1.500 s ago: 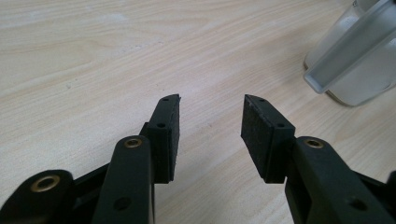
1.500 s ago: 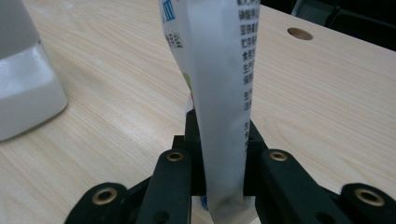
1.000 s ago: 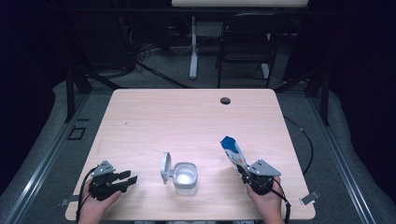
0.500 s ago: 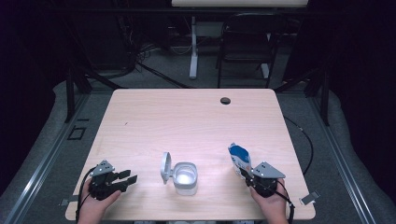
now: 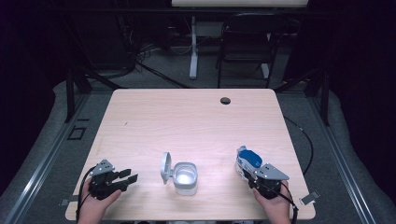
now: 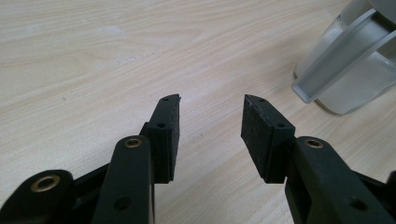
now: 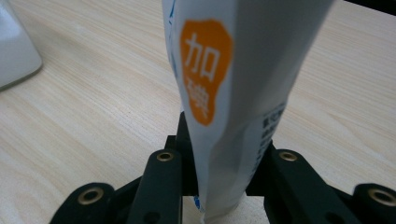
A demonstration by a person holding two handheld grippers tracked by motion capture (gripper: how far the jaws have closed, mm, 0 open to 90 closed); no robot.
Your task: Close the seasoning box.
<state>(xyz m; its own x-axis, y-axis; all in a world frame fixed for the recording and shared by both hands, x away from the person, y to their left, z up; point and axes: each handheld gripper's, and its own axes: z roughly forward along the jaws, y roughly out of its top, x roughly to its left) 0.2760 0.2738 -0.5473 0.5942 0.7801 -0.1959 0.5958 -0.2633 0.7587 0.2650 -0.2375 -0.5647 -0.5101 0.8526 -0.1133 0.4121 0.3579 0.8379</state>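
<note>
Pinching a blue-and-white plastic pouch with an orange label (image 7: 219, 88), the right gripper (image 5: 251, 174) sits at the wooden table's (image 5: 187, 116) near right edge; its jaws have just been opening, pouch between them and apparently touching both pads. Left gripper (image 6: 210, 123), jaws spread and empty, rests near a clear open-lidded plastic container (image 5: 185, 176).
</note>
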